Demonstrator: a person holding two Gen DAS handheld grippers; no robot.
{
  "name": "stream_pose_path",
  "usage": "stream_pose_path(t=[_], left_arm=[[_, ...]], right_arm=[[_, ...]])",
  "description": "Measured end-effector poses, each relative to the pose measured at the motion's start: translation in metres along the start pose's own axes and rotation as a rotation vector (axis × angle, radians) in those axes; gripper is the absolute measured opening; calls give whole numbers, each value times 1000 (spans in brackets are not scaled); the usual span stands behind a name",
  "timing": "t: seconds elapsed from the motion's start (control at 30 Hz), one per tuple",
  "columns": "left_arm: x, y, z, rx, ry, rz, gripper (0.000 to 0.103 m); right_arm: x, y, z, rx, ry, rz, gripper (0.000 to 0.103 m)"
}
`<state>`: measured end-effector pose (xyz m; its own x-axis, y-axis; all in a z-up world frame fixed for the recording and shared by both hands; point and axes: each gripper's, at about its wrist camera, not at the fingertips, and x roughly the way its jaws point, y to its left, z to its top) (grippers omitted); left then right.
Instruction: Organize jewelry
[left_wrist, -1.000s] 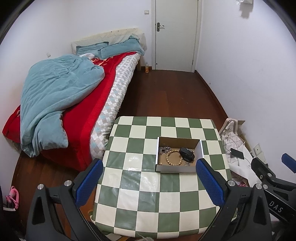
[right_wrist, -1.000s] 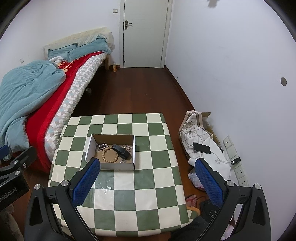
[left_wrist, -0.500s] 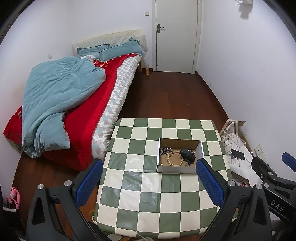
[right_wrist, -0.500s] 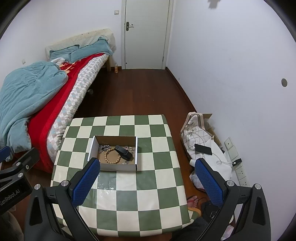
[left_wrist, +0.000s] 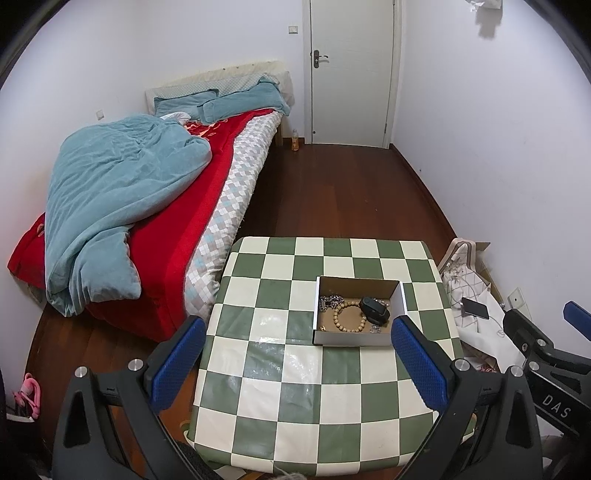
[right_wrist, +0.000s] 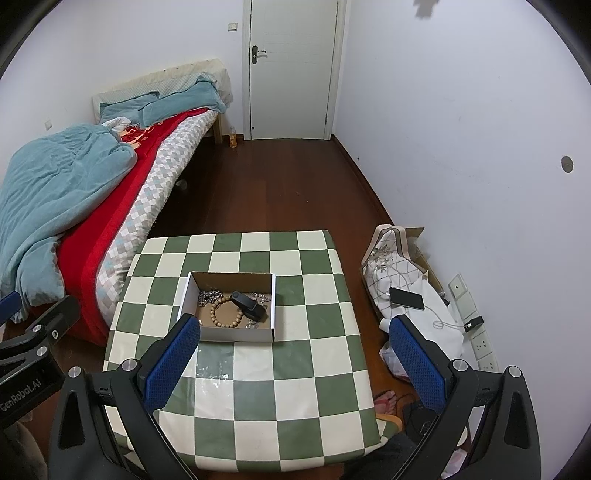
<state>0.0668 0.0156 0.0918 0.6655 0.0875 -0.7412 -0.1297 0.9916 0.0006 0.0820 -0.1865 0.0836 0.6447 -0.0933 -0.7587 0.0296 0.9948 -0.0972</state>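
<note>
One cardboard box (left_wrist: 358, 314) sits on the green-and-cream checkered table (left_wrist: 295, 373), open at the top. Inside lie a wooden bead bracelet (left_wrist: 349, 316), a black oblong case (left_wrist: 375, 309) resting partly over the beads, and a tangle of silver chain (left_wrist: 330, 302) toward the far left corner. The box is ahead of the left gripper (left_wrist: 298, 354), a little toward its right finger and well clear of both pads. The left gripper's blue-padded fingers stand wide apart with nothing between them. From the right wrist view the box (right_wrist: 231, 312) lies ahead and toward the left finger of the right gripper (right_wrist: 295, 350), whose fingers are likewise spread wide and empty. Off to the right of the table, on the floor, a phone (right_wrist: 406, 298) rests on a white bag (right_wrist: 399, 280). To the left runs a bed (left_wrist: 155, 206) with a red cover and a blue quilt (left_wrist: 110, 192); a white door (left_wrist: 351, 70) closes the far wall.
</note>
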Motion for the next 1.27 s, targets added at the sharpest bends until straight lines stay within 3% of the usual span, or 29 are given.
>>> stream_pose_path(t=[1.27], left_arm=[[-5,1,-4,3,2,-11,102]], right_arm=[[-2,0,1,2,4,-5,103]])
